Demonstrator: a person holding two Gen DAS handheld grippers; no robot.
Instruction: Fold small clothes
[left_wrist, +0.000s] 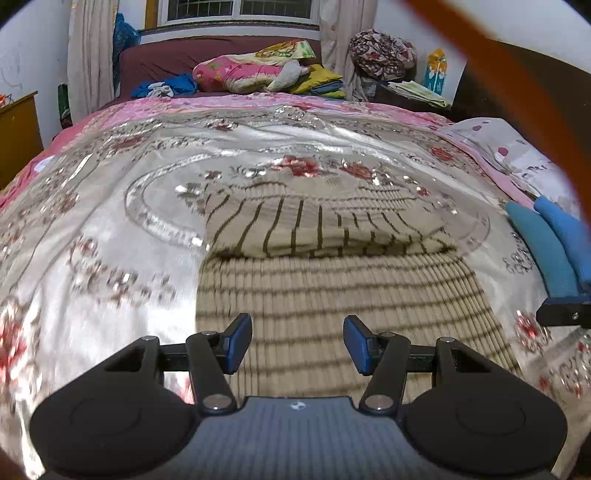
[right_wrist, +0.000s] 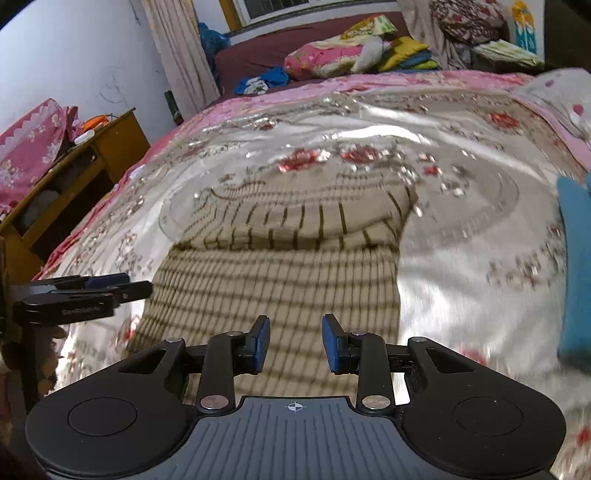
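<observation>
Folding of the beige ribbed knit garment with dark stripes (left_wrist: 325, 295), lying on the shiny floral bedspread (left_wrist: 110, 221) with its far part already doubled over, is best continued evenly. Left gripper (left_wrist: 297, 343) and right gripper (right_wrist: 295, 343) are held part-open and empty above it, so both near corners should be pinched together.

Beige striped sweater (left_wrist: 332, 258) lies flat on the bedspread (left_wrist: 110, 221), far end folded over.
</observation>
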